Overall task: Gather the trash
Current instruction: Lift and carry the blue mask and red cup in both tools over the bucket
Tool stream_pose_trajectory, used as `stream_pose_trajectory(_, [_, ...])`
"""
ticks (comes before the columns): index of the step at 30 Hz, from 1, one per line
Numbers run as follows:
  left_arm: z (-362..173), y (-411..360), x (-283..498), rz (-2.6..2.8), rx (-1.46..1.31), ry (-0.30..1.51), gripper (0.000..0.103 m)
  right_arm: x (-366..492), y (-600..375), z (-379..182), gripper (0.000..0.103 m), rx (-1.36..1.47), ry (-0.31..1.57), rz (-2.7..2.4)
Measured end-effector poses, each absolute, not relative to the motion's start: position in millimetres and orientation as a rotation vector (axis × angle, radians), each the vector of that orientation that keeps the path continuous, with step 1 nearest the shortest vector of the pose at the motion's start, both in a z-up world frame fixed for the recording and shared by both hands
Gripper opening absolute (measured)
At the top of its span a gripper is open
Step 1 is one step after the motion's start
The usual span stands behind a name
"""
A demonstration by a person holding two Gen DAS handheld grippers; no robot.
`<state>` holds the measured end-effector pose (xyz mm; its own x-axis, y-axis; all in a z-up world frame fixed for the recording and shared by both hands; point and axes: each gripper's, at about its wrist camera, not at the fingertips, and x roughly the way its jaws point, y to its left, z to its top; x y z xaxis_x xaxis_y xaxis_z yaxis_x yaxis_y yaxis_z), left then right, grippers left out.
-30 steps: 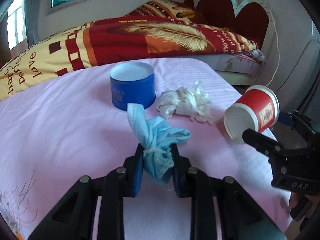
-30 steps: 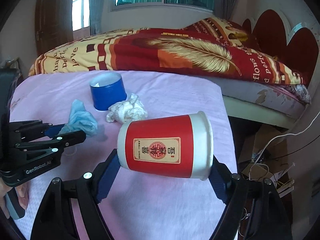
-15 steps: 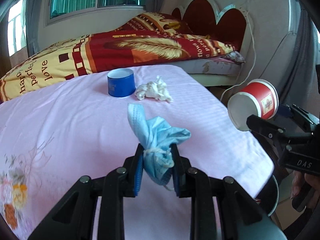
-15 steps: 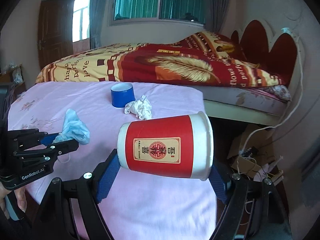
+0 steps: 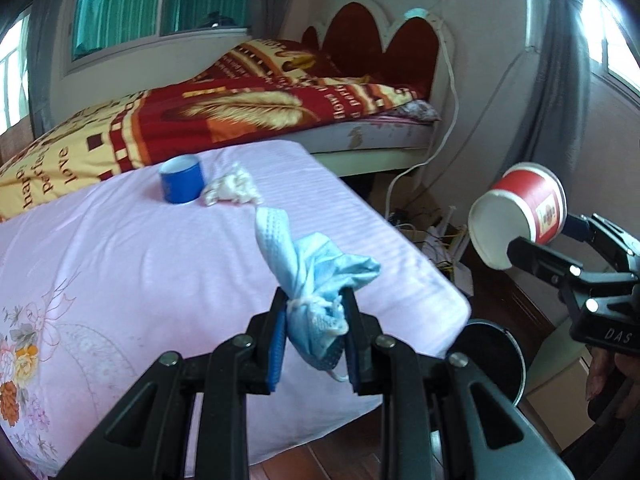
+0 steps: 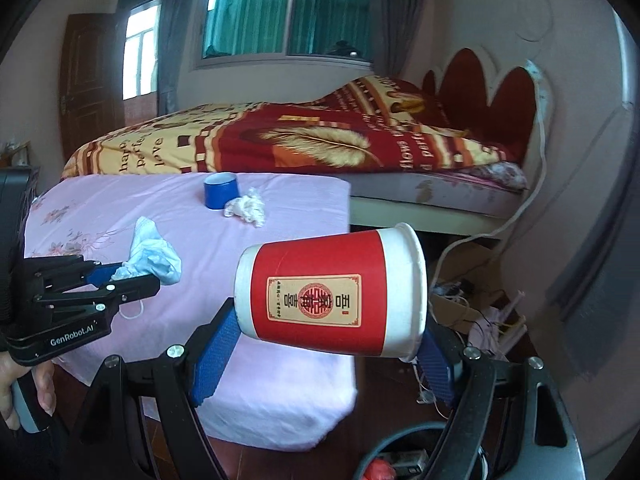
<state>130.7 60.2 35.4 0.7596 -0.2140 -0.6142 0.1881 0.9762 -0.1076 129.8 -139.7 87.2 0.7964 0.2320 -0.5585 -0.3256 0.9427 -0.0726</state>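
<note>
Carrying two pieces of trash at once, I have my left gripper (image 5: 314, 330) pinching a crumpled pale-blue disposable face mask (image 5: 316, 280) and my right gripper (image 6: 328, 350) clamped end to end on a red-and-white paper cup (image 6: 330, 300) lying sideways between the blue pads. Both loads hang off the edge of the pink sheet-covered table (image 5: 120, 264), above the dark round bin (image 6: 400, 456) whose rim shows low in both views.

I judge the step in hand to be the drop. To do it well I should bring each load squarely over the bin's mouth before spreading the jaws. The cup is light and round, so it may roll off the rim; I would lower it close first. The mask's ear loop (image 5: 338, 376) dangles and could snag on a finger.

A crumpled white tissue wad (image 5: 232, 190) and a short blue cylindrical tin (image 5: 181, 179) remain on the table, touching or nearly so.
</note>
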Motion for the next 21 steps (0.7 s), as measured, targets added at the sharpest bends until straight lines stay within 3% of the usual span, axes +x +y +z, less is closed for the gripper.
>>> stream_pose_trajectory(21, [30, -73, 106, -0.426, 0.027, 0.670, 0.026, 80, -273, 75, 0.083, -0.059, 0.610, 0.085])
